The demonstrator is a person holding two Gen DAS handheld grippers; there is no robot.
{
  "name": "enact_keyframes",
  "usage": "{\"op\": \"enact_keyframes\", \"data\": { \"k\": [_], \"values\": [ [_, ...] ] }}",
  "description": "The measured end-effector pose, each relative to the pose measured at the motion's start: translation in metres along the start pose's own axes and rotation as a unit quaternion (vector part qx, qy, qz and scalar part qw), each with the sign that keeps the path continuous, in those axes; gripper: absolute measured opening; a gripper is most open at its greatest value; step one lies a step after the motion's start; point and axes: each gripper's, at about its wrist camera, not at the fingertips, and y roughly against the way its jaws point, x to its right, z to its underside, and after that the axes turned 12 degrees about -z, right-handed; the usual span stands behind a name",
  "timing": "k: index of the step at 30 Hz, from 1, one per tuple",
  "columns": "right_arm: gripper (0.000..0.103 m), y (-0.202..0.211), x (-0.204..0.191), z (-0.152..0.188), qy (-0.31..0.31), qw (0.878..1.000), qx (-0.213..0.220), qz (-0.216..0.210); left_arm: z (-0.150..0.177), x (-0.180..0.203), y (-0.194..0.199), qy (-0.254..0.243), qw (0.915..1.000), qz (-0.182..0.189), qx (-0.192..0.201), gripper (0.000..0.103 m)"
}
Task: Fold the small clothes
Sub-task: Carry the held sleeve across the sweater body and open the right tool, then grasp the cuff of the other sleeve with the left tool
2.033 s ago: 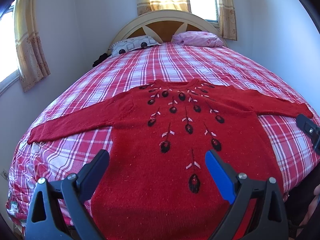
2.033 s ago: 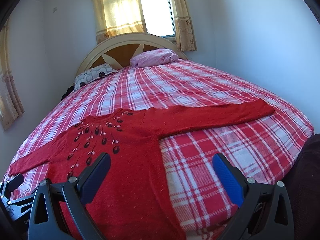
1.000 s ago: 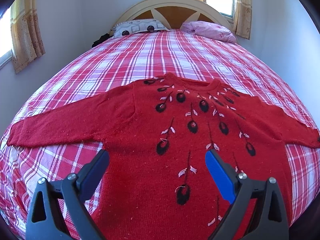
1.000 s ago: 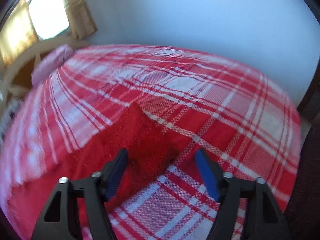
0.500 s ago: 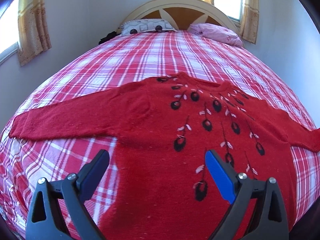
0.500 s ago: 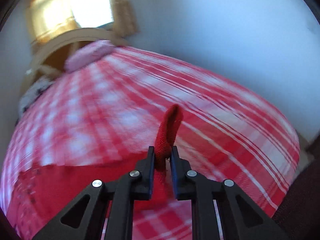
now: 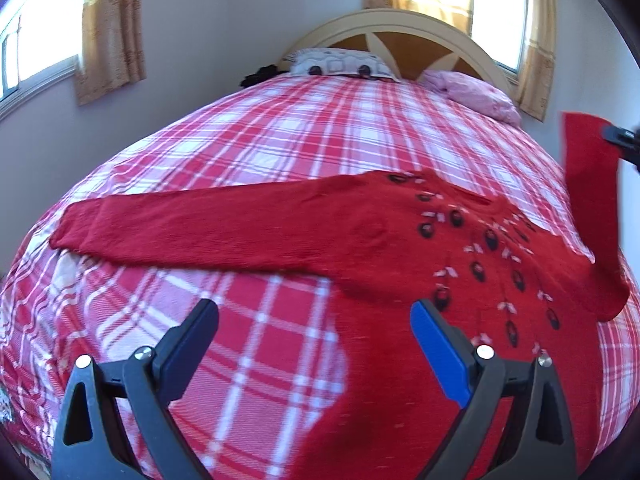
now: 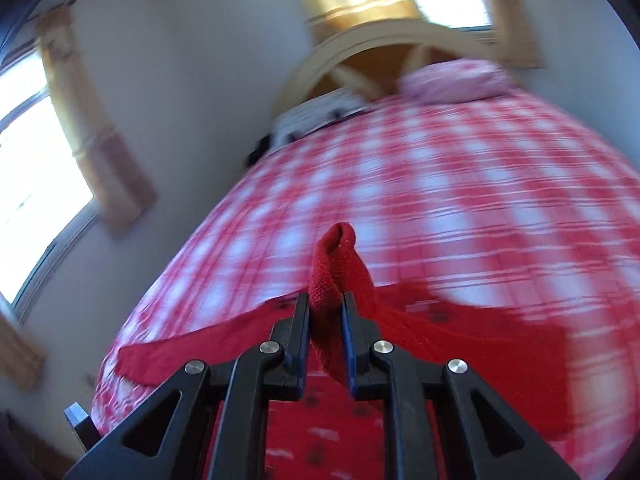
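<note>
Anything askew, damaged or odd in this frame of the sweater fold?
Nothing stands out. The red sweater lies flat on the plaid bedspread, one sleeve lifted in the right gripper, the other sleeve spread straight. The left gripper hangs open above. The right wrist view is only motion-blurred.

Red-white plaid bed [image 7: 304, 152], arched cream headboard [image 7: 400, 24], two pillows, pale walls, sunlit curtained windows [image 7: 496, 4].

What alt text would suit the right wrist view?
The right gripper is shut on a raised sleeve of the red sweater, lifted above a red plaid bed. Background is motion-blurred: headboard, pink pillow, curtained windows.
</note>
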Motion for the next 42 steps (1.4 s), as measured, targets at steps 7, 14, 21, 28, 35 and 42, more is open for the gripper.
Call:
{"op": "enact_keyframes", "data": {
  "k": [7,14,21,28,35,42],
  "values": [
    [0.014,-0.149,-0.024,0.079,-0.021,0.996,-0.084,-0.032,0.005,-0.031,-0.012,0.020,0.9994,-0.026,-0.013,0.099],
    [0.042,-0.169,-0.013,0.105,-0.021,0.988,-0.123,-0.094,0.005,-0.045,-0.023,0.033,0.9985,-0.038,-0.019,0.099],
    [0.046,-0.080,0.025,0.083,-0.054,0.989,-0.041,-0.129,0.008,-0.035,-0.031,0.018,0.9991,-0.030,-0.026,0.099],
    [0.044,0.025,0.124,0.073,-0.036,0.997,0.002,0.070,-0.019,0.012,-0.024,-0.024,0.9996,-0.010,0.008,0.099],
    [0.042,0.044,0.163,0.119,-0.034,0.992,-0.053,0.114,-0.048,0.078,-0.040,-0.058,0.9982,0.006,0.012,0.099],
    [0.044,0.030,0.160,0.071,-0.033,0.994,0.002,0.109,-0.051,0.107,-0.051,-0.066,0.9977,-0.003,-0.013,0.099]
  ]
}}
